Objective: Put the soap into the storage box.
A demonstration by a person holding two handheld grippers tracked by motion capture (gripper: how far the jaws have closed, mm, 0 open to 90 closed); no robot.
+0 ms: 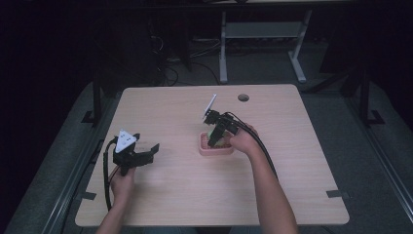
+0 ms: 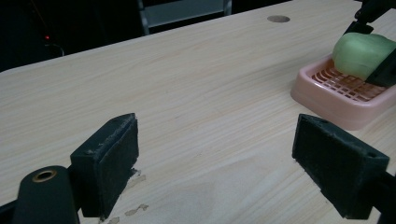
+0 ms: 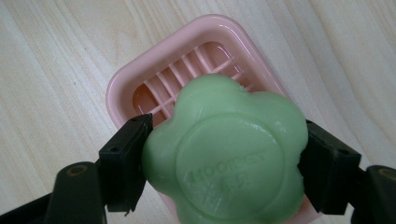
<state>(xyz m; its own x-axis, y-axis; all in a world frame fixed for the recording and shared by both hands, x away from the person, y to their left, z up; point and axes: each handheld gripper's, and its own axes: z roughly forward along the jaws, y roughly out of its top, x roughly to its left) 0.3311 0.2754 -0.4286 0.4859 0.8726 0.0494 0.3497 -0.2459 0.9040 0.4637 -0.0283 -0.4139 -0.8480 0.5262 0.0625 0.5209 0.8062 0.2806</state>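
A green flower-shaped soap bar (image 3: 224, 154) is clamped between the two black jaws of my right gripper (image 3: 224, 161), right above a pink slatted soap dish (image 3: 140, 88). From above, the right gripper (image 1: 216, 136) points down into the soap dish (image 1: 207, 148) at the table's middle. In the left gripper view the soap (image 2: 362, 53) sits over the dish (image 2: 327, 95) at the far right. My left gripper (image 1: 146, 155) rests low over the table at the left, its jaws spread wide with bare wood between them (image 2: 215, 163).
The light wooden table (image 1: 170, 112) has a round cable hole (image 1: 243, 97) near its far edge. Black tape marks (image 1: 338, 193) lie at the near corners. A metal frame (image 1: 263, 44) stands on the dark floor beyond the table.
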